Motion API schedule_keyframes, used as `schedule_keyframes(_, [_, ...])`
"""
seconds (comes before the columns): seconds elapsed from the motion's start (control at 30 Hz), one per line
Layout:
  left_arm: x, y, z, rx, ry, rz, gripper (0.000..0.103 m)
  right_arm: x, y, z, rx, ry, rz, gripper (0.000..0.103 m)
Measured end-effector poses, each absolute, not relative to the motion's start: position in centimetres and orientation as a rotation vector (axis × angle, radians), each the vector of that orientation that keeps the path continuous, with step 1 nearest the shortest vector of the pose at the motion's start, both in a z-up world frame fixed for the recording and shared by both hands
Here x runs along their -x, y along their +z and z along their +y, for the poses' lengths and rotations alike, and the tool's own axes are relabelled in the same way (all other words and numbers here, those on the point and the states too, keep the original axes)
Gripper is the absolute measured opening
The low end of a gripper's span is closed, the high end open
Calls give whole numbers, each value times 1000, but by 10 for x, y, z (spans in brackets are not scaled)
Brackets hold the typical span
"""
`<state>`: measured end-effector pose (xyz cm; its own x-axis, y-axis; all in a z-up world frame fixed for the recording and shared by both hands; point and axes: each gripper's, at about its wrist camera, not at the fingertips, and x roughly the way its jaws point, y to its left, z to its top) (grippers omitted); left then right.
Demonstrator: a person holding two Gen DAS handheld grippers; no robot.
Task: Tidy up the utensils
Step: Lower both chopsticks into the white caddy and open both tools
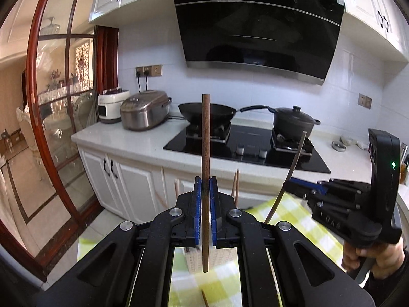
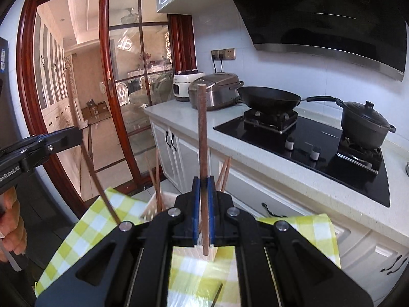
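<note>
- On the side of the left gripper point(image 2: 69, 138), at the left edge of the right wrist view, white letters read "enRobot.AI", cut off by the frame; on the right gripper point(image 1: 296, 186), seen from the left wrist view, faint raised letters read roughly "DAS", too dim to be sure.
- Both grippers are held up over a table with a green-and-white checked cloth point(image 2: 84, 225), pointing somewhat downward toward the white kitchen counter point(image 1: 143, 135) and the black stove point(image 1: 245, 140).
- A hand point(image 1: 375, 258) wraps the right gripper's handle at the lower right of the left wrist view; fingers point(image 2: 12, 232) of the other hand show at the left edge of the right wrist view.
- The left gripper's blue pads are closed tight on a brown chopstick point(image 1: 205, 138), which stands upright, its top well above the jaws and its lower end hanging below them.
- The right gripper is likewise clamped on a second chopstick point(image 2: 203, 133), nearly upright, running through the jaws.
- Below, a pale woven holder point(image 2: 156, 204) on the cloth has more chopsticks point(image 2: 157, 176) leaning in it.
</note>
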<state>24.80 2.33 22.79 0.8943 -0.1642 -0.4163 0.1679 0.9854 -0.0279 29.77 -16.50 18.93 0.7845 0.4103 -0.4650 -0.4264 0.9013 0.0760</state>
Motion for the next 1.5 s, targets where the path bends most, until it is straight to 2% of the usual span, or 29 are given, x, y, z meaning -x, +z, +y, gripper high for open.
schedule_keyframes(0.23, [-289, 220, 13, -23, -141, 437, 6, -325, 184, -152, 28, 460, 515, 6])
schedule_keyframes(0.57, [-316, 179, 11, -24, -96, 458, 6, -343, 154, -141, 32, 463, 563, 6])
schedule_keyframes(1.0, [-336, 124, 16, -27, -61, 571, 6, -357, 118, -133, 43, 457, 642, 6])
schedule_keyframes(1.5, [-351, 95, 15, -43, -54, 701, 6, -373, 90, -126, 67, 444, 718, 6])
